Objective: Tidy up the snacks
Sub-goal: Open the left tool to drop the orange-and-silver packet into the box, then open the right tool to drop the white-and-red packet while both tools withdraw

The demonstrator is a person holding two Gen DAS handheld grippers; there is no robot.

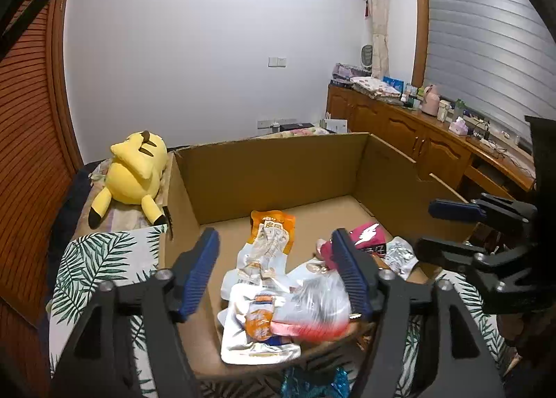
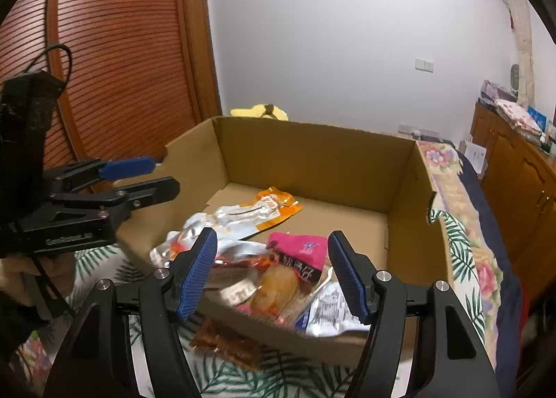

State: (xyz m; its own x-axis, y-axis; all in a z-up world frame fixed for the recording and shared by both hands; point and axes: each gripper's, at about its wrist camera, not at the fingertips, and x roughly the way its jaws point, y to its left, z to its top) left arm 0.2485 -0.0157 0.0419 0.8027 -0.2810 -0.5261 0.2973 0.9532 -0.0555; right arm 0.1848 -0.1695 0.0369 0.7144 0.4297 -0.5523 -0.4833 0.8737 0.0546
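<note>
An open cardboard box on a bed holds several snack packets. Among them are an orange one, a pink one and silver ones. My left gripper hangs open over the box's near edge. A blurred clear packet with a red end lies loose by its right pad. My right gripper is open over the pink packet, and its pads do not touch it.
A brown packet and a blue glittery one lie outside the box on the leaf-print cloth. A yellow plush toy lies behind the box. A slatted wooden door stands left and cabinets right.
</note>
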